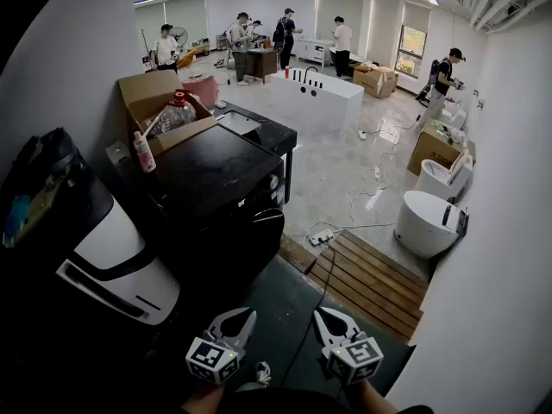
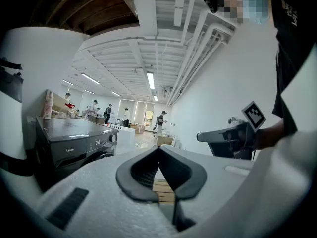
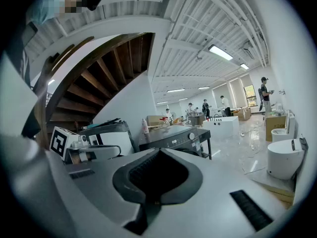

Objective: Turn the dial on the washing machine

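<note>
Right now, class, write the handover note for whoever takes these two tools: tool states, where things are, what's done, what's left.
Left tool: shut, empty.
Right tool: shut, empty.
Both are held low, apart from the washing machine ahead.
Its dial, beside the display on the front panel, is untouched.
Done: nothing.
Left: reach the dial, grip and turn it.

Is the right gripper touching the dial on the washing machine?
Apart. In the right gripper view the right gripper has shut jaws on nothing, and the dial on the washing machine sits far beyond them.
</note>
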A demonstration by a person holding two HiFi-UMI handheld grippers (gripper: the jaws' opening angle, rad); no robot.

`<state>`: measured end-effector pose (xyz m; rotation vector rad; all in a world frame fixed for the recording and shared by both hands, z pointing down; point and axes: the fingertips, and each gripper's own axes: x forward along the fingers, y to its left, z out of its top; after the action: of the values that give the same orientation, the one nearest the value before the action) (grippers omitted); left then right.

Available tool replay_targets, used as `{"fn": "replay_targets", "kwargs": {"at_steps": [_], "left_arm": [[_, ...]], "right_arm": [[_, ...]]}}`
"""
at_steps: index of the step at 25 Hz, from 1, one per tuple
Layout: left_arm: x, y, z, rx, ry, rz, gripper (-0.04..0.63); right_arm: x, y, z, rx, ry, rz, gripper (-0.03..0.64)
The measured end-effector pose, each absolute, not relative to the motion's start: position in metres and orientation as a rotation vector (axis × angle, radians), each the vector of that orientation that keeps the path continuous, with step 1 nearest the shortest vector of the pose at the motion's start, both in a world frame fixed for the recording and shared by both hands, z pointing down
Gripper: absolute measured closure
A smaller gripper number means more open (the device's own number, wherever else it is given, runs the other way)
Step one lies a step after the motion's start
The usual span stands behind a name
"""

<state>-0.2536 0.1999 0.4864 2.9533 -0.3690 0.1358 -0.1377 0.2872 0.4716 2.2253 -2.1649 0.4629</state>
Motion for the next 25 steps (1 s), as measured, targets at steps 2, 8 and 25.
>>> {"fn": "replay_targets", "kwargs": {"at_steps": [2, 8, 25], "left_arm": [[-0.253, 0.187, 0.486, 2.970, -0.368, 0.146, 0.588], [-0.249, 0.153, 0.485, 2.958, -0.355, 0.149, 0.589], [-0.202, 0.075, 0.504, 2.915, -0.233, 0.189, 0.474]], "right_arm": [[-0.137, 0.276, 0.472, 2.232, -2.158, 0.465, 0.618], [-0.133, 0.244, 0.470, 2.293, -2.140, 0.496, 0.618], [-0.080, 0.176, 0.484, 2.442, -2.046, 0.518, 0.490]]}}
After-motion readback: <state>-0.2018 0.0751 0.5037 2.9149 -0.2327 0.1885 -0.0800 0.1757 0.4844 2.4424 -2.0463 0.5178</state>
